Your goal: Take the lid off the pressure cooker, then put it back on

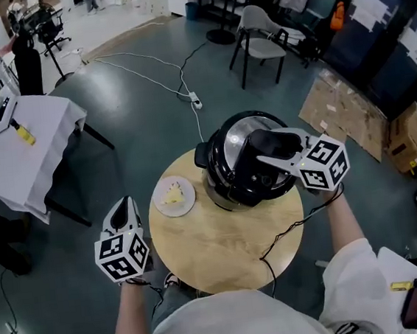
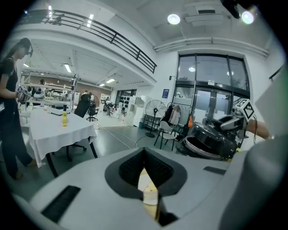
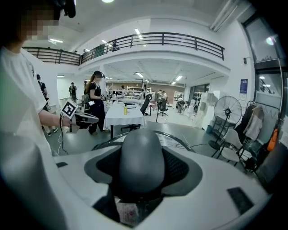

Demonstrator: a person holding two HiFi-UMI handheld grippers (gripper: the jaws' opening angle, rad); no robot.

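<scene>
The black pressure cooker (image 1: 219, 161) stands at the far side of the round wooden table (image 1: 225, 250). Its black lid (image 1: 257, 176) sits tilted and shifted toward me, so the steel pot rim (image 1: 234, 131) shows behind it. My right gripper (image 1: 269, 147) is shut on the lid's grey handle (image 3: 141, 161). In the left gripper view the lid (image 2: 213, 134) hangs just over the pot rim (image 2: 200, 149). My left gripper (image 1: 124, 207) hovers beside the table's left edge, shut and holding nothing; its closed jaws (image 2: 146, 179) point toward the plate.
A white plate with a yellow piece of food (image 1: 174, 196) lies left of the cooker. A black cable (image 1: 282, 236) trails over the table's near right. A white-clothed table (image 1: 21, 145), a chair (image 1: 262, 38), floor cables (image 1: 177, 77) and cardboard (image 1: 343, 107) surround it. A person (image 2: 11, 99) stands by the clothed table.
</scene>
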